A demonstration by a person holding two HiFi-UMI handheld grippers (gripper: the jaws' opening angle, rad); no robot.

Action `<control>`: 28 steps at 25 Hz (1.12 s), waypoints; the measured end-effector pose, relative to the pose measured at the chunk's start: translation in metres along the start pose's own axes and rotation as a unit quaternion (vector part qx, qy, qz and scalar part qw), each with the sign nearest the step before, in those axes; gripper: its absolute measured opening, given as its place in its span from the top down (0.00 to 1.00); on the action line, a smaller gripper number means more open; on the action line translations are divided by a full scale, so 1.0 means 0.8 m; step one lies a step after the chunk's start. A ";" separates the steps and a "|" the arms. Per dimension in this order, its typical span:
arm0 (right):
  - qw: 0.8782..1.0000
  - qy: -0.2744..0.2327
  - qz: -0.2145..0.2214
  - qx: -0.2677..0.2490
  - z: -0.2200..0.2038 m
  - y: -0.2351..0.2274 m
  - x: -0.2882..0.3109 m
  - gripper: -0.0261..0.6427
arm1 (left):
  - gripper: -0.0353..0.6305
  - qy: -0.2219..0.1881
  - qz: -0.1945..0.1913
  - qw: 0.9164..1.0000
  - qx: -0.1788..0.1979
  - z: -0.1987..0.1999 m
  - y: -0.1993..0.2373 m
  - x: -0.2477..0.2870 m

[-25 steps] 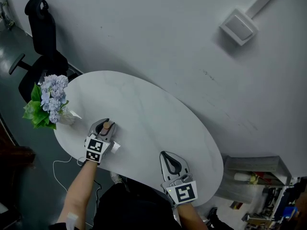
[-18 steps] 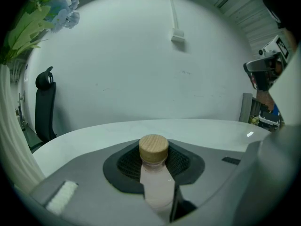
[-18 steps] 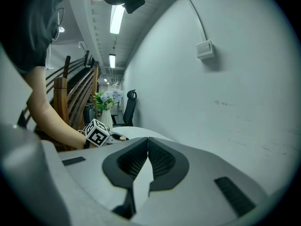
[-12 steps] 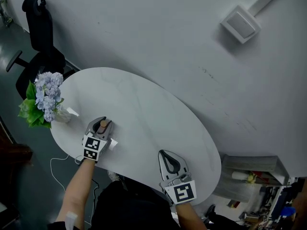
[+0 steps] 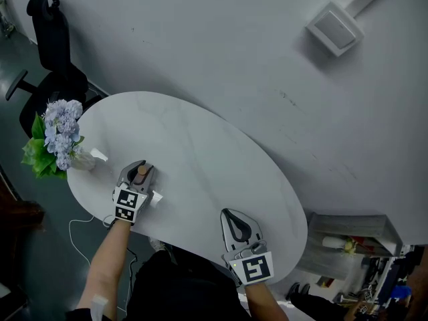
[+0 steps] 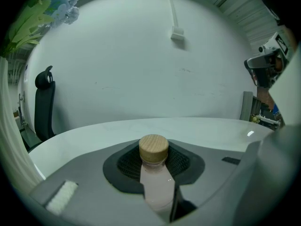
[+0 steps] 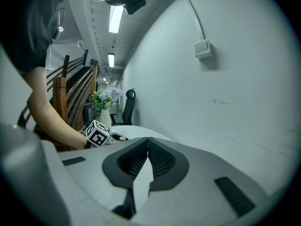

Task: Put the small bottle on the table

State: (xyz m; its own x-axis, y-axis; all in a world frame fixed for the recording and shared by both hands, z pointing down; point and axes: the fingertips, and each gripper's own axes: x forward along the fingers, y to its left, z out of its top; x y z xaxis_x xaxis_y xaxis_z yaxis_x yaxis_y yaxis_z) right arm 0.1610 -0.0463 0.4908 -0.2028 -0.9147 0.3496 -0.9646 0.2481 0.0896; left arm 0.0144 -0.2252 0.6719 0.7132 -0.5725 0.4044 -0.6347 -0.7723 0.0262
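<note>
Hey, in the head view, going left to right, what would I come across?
flowers → left gripper, shut on the small bottle → right gripper, shut and empty → wall box

Readable text: none in any view.
Left gripper (image 5: 138,168), cube at lower left of the head view: black-and-white square marker patterns only, no letters or numbers.
Same cube, left of centre in the right gripper view: one square marker, a pattern and not a word.
Right gripper (image 5: 229,214), cube at the bottom edge of the head view: one square marker, no character to read.
Small bottle (image 6: 155,180): plain pale body and plain cap, no print showing.
Wall box (image 5: 332,29), upper right: blank face.
Shelf clutter (image 5: 336,243), lower right corner: too small to read.
</note>
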 end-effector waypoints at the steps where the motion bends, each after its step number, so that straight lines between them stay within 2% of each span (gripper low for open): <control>1: 1.000 -0.001 0.001 -0.001 -0.001 0.000 0.000 0.95 | 0.78 0.000 0.000 1.000 0.005 0.000 0.000 0.000; 5: 1.000 -0.008 0.007 0.006 0.004 0.005 0.002 0.95 | 0.77 -0.002 -0.002 1.000 0.018 -0.002 -0.001 0.001; 28: 1.000 -0.016 -0.001 0.009 0.005 0.010 -0.013 0.95 | 0.77 0.003 0.009 1.000 0.014 -0.003 0.000 0.002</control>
State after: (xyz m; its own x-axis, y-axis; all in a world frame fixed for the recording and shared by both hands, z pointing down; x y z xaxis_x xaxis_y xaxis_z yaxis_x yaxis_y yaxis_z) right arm 0.1549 -0.0363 0.4844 -0.2052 -0.9250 0.3199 -0.9681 0.2399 0.0729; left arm 0.0147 -0.2253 0.6745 0.7000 -0.5843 0.4105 -0.6386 -0.7695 -0.0063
